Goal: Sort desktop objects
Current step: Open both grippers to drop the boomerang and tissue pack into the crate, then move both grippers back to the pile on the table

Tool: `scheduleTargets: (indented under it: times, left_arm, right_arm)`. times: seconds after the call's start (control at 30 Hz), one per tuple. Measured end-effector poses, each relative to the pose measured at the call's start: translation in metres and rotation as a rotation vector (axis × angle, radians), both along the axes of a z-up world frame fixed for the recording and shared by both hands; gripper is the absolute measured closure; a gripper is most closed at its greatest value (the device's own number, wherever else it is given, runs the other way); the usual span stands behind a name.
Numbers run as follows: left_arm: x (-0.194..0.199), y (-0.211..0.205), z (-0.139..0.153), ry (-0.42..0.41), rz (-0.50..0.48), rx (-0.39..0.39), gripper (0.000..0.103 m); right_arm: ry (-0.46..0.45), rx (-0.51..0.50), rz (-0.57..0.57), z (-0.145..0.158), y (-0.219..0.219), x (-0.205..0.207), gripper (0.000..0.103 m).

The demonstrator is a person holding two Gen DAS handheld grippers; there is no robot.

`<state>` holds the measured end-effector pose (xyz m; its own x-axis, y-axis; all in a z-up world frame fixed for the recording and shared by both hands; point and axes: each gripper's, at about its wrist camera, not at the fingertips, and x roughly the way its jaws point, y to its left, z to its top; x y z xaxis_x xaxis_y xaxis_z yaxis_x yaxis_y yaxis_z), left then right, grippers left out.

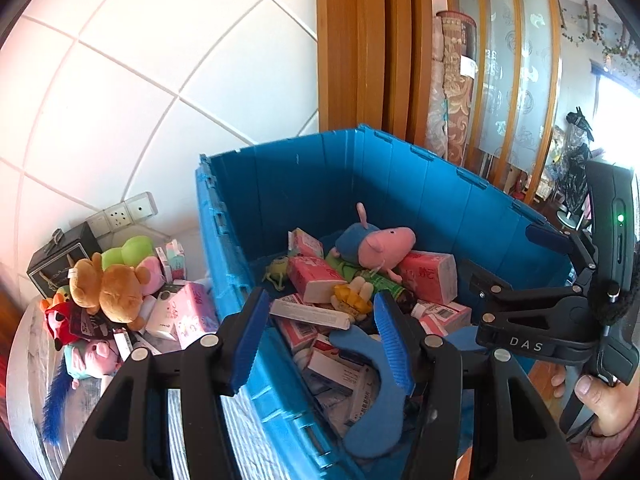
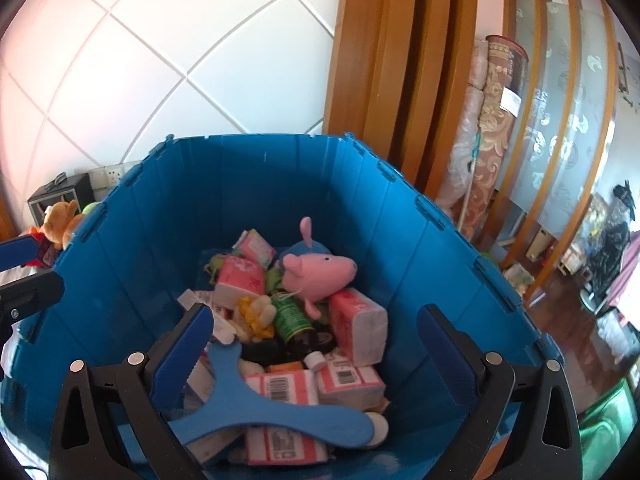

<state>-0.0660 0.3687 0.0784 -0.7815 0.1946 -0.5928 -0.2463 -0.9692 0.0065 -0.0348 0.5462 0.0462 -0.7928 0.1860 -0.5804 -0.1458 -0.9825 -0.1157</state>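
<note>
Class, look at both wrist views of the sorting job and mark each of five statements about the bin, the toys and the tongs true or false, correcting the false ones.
1. The blue bin holds a pink pig plush. True.
2. The right tongs are clamped on a tissue pack. False: they stand wide open over the bin, holding nothing.
3. A brown teddy bear lies outside the bin, in the pile beside it. True.
4. The bin is empty apart from the pig. False: pink tissue packs, a green bottle and a flat blue Y-shaped piece also lie inside.
5. The left tongs grip the teddy. False: nothing is between them.
</note>
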Motion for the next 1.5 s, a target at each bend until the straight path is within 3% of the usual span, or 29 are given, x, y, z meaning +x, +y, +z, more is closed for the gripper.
scheduleTargets:
  times: [0.27, 0.43, 0.67, 0.9, 1.03, 1.2, 1.5]
  left_arm:
    - [0.016, -0.074, 0.005, 0.029, 0.054, 0.078, 0.049]
    - [0.026, -0.128, -0.002, 0.029, 0.112, 0.074, 0.049]
    - [0.041, -0.215, -0.018, 0.043, 0.23, 0.055, 0.049]
    - [0.042, -0.304, -0.057, -0.045, 0.365, 0.054, 0.049]
    - [0.036, -0.344, -0.09, -0.104, 0.423, 0.06, 0.049]
    - [0.021, -0.381, -0.147, -0.194, 0.474, 0.064, 0.049]
    - [-0.037, -0.405, -0.24, -0.376, 0.474, 0.111, 0.049]
  right_arm:
    - [0.08, -0.002, 0.05, 0.023, -0.057, 0.015, 0.0]
    - [0.159, -0.029, 0.105, 0.04, -0.105, 0.024, 0.0]
    - [0.183, -0.05, 0.208, 0.045, -0.183, 0.018, 0.0]
    - [0.19, -0.073, 0.346, 0.038, -0.262, 0.008, 0.0]
    - [0.145, -0.088, 0.42, 0.015, -0.302, -0.011, 0.0]
    - [0.005, -0.091, 0.472, -0.036, -0.338, -0.048, 0.0]
    - [-0.219, -0.126, 0.429, -0.132, -0.341, -0.12, 0.0]
